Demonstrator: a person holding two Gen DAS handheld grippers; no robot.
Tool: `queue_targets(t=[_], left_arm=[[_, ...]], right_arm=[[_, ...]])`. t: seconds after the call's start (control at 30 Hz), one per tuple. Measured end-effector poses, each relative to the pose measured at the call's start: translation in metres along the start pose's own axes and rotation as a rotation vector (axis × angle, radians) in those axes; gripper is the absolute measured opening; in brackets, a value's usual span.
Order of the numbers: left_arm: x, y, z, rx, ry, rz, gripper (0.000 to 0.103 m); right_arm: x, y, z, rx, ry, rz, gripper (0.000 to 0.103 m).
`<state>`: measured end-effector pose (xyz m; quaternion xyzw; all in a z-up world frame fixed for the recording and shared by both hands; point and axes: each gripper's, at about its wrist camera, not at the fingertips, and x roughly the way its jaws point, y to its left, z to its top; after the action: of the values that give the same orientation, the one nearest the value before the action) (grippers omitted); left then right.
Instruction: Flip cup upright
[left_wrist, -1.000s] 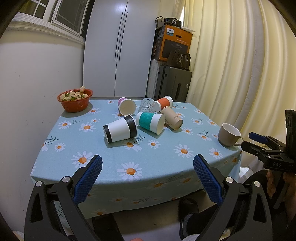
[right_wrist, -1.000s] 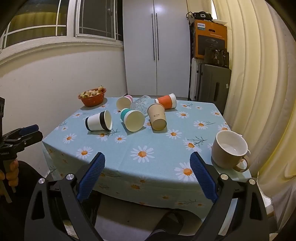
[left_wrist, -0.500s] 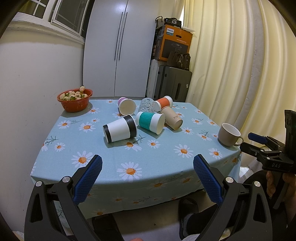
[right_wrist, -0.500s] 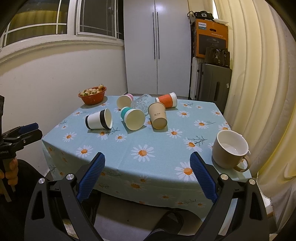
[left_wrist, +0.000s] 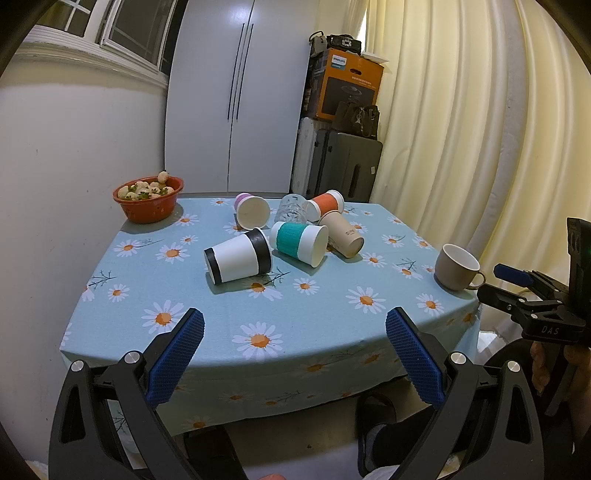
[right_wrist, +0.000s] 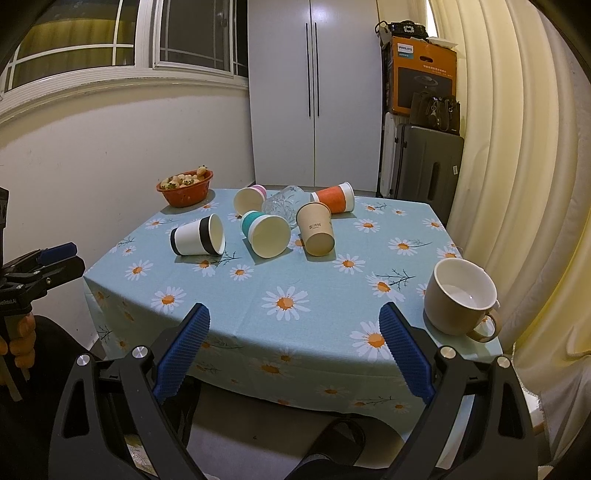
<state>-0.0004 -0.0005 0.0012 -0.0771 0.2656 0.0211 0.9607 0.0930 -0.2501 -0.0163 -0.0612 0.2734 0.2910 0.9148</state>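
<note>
Daisy-print tablecloth (left_wrist: 258, 317) holds toppled paper cups (left_wrist: 238, 260); both tongs (left_wrist: 293, 356) (right_wrist: 293, 350) gape apart.

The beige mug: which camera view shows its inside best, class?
The right wrist view: the beige mug sits close, white interior and handle plain. The left wrist view shows it smaller, at the table's right edge.

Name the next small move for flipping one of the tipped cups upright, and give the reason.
Probably bring the left claw forward over the table edge toward the black-and-white cup. That cup lies on its side nearest the left claw, with bare tablecloth in front of it. Both claws stand open and empty short of the table, and the right claw sits nearer the upright mug.
</note>
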Motion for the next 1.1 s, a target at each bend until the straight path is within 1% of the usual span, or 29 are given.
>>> queue_targets(t=[0.2,0.93,1.0,1.1], left_arm=[[0.0012,-0.0057,-0.0032,0.000,-0.002,-0.004,0.096],[0.0021,-0.0042,-0.0033,0.003,0.008,0.001,0.096],[0.0019,-0.0046,-0.0029,0.001,0.007,0.009,0.096],[0.0033,-0.0045,-0.0029,0.006,0.016,-0.001,0.096]], right_arm=[[0.0030,0.0015,-0.0022,-0.005,0.008,0.001,0.092],[0.0032,0.0013,-0.0035,-0.023,0.020,0.003,0.092],[0.0037,0.0011,-0.0026,-0.019,0.023,0.004,0.092],[0.0055,-0.0008,-0.0006,0.001,0.034,0.011,0.092]])
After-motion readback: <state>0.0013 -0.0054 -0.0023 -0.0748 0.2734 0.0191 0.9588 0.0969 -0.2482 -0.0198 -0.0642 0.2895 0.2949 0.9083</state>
